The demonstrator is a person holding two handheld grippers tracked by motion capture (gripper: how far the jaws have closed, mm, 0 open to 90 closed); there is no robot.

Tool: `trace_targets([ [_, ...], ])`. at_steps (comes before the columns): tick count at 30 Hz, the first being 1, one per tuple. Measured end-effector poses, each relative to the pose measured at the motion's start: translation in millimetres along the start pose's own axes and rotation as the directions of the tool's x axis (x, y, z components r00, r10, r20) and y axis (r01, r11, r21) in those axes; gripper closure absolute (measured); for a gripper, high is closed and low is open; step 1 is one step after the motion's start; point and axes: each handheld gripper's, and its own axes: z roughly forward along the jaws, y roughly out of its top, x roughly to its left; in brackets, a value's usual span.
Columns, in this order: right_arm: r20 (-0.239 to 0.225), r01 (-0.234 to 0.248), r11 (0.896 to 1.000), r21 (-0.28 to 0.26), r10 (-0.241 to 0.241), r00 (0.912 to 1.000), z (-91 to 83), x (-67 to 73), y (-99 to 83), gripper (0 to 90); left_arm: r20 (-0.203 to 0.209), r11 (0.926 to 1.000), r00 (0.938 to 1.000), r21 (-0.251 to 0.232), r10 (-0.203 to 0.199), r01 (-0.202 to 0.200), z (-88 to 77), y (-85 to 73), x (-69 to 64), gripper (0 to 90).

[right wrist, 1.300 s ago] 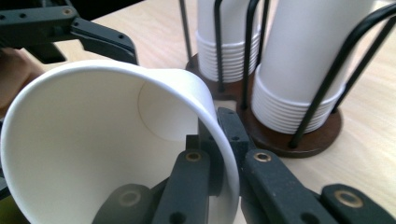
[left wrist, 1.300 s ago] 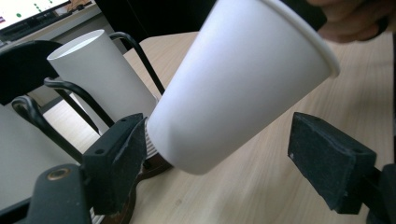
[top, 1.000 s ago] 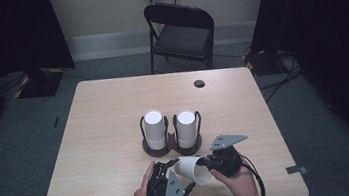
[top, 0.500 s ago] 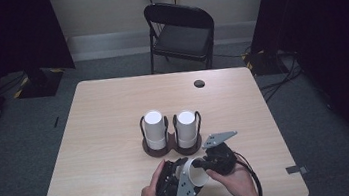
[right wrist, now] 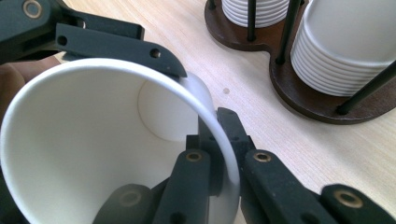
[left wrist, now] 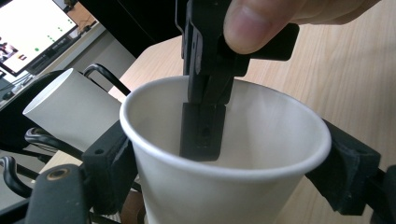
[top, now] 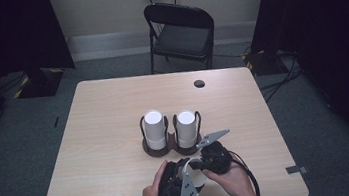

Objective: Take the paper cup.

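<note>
Both hands have drawn together near the table's (top: pixel 114 115) front edge, ahead of the cup rack (top: pixel 171 146). The left gripper (left wrist: pixel 229 158), jaws wide and just narrowing, brackets the paper cup's (left wrist: pixel 224 186) body. The right gripper (right wrist: pixel 219 140) pinches its rim shut, mouth facing that gripper.

A recording lab: black curtains (top: pixel 336 33) (both sides) flank a bare table (top: pixel 106 136), folding chair (top: pixel 180 29), floor cables (top: pixel 281 80).

No text, label, brand or number can be read anywhere. The paper cup (left wrist: pixel 224 154) and the stacked cups (right wrist: pixel 345 42) in their holder are plain white with no print. A lit screen (left wrist: pixel 32 30) at the upper left of the left gripper view carries small marks and dots, too blurred to read.
</note>
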Motion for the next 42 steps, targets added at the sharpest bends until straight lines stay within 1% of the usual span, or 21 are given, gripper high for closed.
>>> trace_targets([
  [2, -0.005, 0.000, 1.000, 0.008, 0.000, 1.0000, 0.5, 0.2, 0.3, 90.0, -0.004, 1.0000, 0.9999, -0.001, 0.009, -0.009, 1.0, 0.7, -0.8, 18.6],
  [3, -0.001, -0.001, 1.000, 0.016, 0.001, 1.0000, 0.4, 0.1, 0.7, 90.0, -0.016, 0.9999, 0.9998, 0.002, 0.012, -0.012, 1.3, 1.1, -2.1, 18.7],
  [4, -0.005, -0.003, 1.000, 0.016, 0.003, 1.0000, 0.3, -0.4, 0.9, 90.0, -0.017, 0.9996, 0.9995, 0.006, 0.027, -0.027, 1.8, 1.8, -2.0, 19.0],
  [7, -0.010, -0.007, 1.000, 0.025, 0.007, 0.9999, 0.6, -0.9, 0.7, 90.0, -0.021, 0.9998, 0.9996, 0.003, 0.021, -0.021, 2.8, 2.0, -3.9, 19.2],
  [9, -0.010, -0.007, 1.000, 0.030, 0.007, 0.9999, 1.0, -1.0, 0.6, 90.0, -0.025, 0.9993, 0.9990, 0.004, 0.036, -0.036, 3.3, 1.5, -4.9, 19.3],
  [12, 0.004, -0.017, 0.999, 0.036, 0.017, 0.9999, 1.3, -0.6, 0.1, 90.0, -0.020, 0.9996, 0.9994, 0.000, 0.028, -0.028, 4.2, 0.5, -4.6, 19.9],
  [14, 0.004, -0.019, 0.999, 0.040, 0.019, 0.9998, 2.1, -1.3, 0.0, 90.0, -0.020, 0.9991, 0.9990, 0.005, 0.041, -0.041, 5.1, 0.3, -4.8, 20.3],
  [16, 0.011, -0.017, 0.999, 0.042, 0.016, 0.9998, 2.6, -1.0, -0.1, 90.0, -0.014, 0.9997, 0.9996, 0.004, 0.024, -0.023, 4.6, -0.8, -4.6, 21.1],
  [20, 0.015, -0.026, 0.999, 0.033, 0.026, 0.9996, 1.9, -1.5, 0.1, 89.3, -0.019, 0.9999, 0.9997, -0.002, 0.017, -0.017, 4.3, -1.0, -3.7, 22.5],
  [22, 0.015, -0.027, 0.999, 0.022, 0.027, 0.9995, 1.5, -1.3, 0.4, 88.2, -0.031, 1.0000, 0.9995, -0.007, 0.001, -0.001, 3.1, -0.8, -2.5, 22.9],
  [23, 0.022, -0.030, 0.999, 0.024, 0.030, 0.9993, 1.2, -0.7, 0.6, 87.0, -0.030, 0.9999, 0.9994, -0.001, 0.015, -0.015, 2.2, -0.6, -0.7, 23.0],
  [24, 0.021, -0.033, 0.999, 0.025, 0.033, 0.9992, 1.3, -0.3, 0.7, 86.1, -0.033, 0.9999, 0.9994, -0.008, -0.008, 0.008, 2.3, -1.0, -1.4, 23.0],
  [28, 0.031, -0.036, 0.999, 0.022, 0.035, 0.9989, 2.1, -0.5, 1.0, 81.1, -0.035, 0.9998, 0.9993, -0.007, -0.017, 0.017, 1.7, -2.1, -0.1, 23.0],
  [30, 0.048, -0.030, 0.999, 0.016, 0.029, 0.9984, 2.0, 0.0, 1.2, 76.0, -0.046, 0.9996, 0.9985, 0.000, -0.028, 0.028, 0.7, -3.0, 0.5, 22.9],
  [31, 0.060, -0.030, 0.999, 0.013, 0.029, 0.9977, 2.0, 0.3, 1.4, 73.7, -0.039, 0.9988, 0.9981, -0.013, -0.048, 0.047, 0.4, -3.4, 1.1, 22.9],
  [33, 0.069, -0.030, 1.000, -0.002, 0.030, 0.9972, 1.2, 0.4, 1.2, 70.2, -0.039, 0.9986, 0.9978, 0.001, -0.054, 0.054, -2.1, -3.6, 2.8, 22.9],
  [34, 0.073, -0.034, 0.999, -0.010, 0.034, 0.9968, 0.8, 0.7, 1.2, 68.7, -0.040, 0.9978, 0.9971, -0.011, -0.065, 0.065, -2.2, -3.7, 2.8, 22.9],
  [35, 0.078, -0.033, 0.999, -0.016, 0.034, 0.9963, 0.2, 1.1, 1.3, 66.9, -0.055, 0.9975, 0.9961, -0.016, -0.069, 0.069, -2.2, -4.1, 2.6, 22.9],
  [36, 0.081, -0.030, 0.999, -0.028, 0.033, 0.9962, -0.3, 1.5, 1.2, 65.5, -0.044, 0.9969, 0.9960, -0.013, -0.078, 0.078, -3.4, -4.1, 3.3, 22.8],
  [37, 0.083, -0.030, 0.999, -0.035, 0.033, 0.9960, -0.9, 1.4, 0.9, 64.1, -0.056, 0.9971, 0.9956, -0.019, -0.075, 0.074, -3.1, -4.4, 4.2, 22.8],
  [42, 0.090, -0.019, 0.996, -0.092, 0.027, 0.9955, -4.0, 2.2, -0.3, 59.4, -0.045, 0.9889, 0.9882, -0.034, -0.146, 0.145, -5.5, -7.7, 9.5, 22.8],
])
